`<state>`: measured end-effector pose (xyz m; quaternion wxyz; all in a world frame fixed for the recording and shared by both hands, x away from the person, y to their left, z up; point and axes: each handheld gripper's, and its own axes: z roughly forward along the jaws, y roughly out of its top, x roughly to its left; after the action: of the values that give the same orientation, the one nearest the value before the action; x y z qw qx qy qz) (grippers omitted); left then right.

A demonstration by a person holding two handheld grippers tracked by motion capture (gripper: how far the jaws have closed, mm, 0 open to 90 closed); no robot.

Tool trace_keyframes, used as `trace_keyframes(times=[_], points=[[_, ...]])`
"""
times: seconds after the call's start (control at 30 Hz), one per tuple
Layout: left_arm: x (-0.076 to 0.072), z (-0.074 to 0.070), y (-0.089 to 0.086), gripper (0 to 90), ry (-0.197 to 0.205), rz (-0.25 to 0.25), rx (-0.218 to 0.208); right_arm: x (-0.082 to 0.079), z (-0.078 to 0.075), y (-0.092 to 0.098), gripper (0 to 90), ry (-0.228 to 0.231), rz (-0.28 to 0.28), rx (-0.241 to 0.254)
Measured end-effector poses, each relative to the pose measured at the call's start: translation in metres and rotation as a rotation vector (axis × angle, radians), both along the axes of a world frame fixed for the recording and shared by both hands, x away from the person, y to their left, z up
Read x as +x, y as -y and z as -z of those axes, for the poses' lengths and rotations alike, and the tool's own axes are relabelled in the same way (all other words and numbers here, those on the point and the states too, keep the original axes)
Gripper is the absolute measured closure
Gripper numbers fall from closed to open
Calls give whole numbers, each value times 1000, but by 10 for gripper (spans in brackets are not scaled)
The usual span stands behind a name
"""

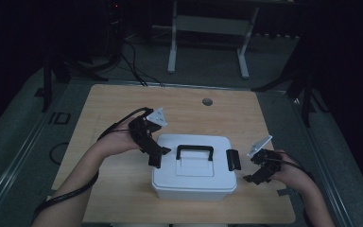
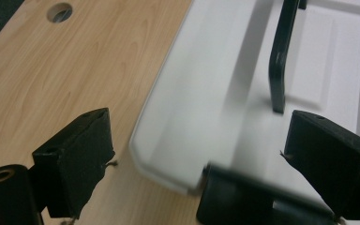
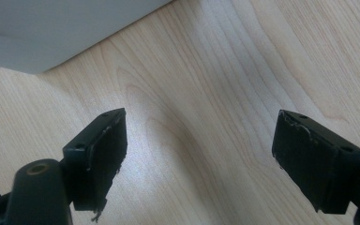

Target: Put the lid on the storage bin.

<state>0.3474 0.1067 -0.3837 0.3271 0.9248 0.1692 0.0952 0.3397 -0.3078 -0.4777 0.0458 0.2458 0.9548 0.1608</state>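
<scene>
You have one white lidded box (image 1: 194, 166) at centre frame, with one black handle (image 1: 194, 151) and two black latches. Both grippers, left (image 1: 157, 157) and right (image 1: 254, 176), stand apart, holding nothing.

White lidded box (image 1: 194, 166), black handle flat, side latches, closed, table centre.

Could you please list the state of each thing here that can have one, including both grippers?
White box: lid on, sitting flat on the table.
Carry handle: folded down flat on the lid.
Right-side latch: flipped up over the lid edge.
Left-side latch: blurred, cannot tell whether fastened.
Left gripper: open, jaws astride the box's left edge, gripping nothing.
Right gripper: open, empty, over bare table beside the box.
</scene>
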Motion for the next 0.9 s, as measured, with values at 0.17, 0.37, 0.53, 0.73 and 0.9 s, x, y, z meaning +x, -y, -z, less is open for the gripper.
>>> trace_keyframes(times=[0.17,0.37,0.53,0.73,0.9], points=[[-1,7,-23,85,-5,-49,-21,0,2,2,180,1,10,5],[-5,17,-53,85,0,-103,-49,0,5,4,180,4,21,18],[-8,27,-79,85,-9,-163,-98,1,7,7,180,7,31,26],[-13,43,-100,85,-26,-199,-124,1,8,8,180,12,46,44],[-18,57,-115,85,-32,-229,-130,2,10,10,180,24,64,60]])
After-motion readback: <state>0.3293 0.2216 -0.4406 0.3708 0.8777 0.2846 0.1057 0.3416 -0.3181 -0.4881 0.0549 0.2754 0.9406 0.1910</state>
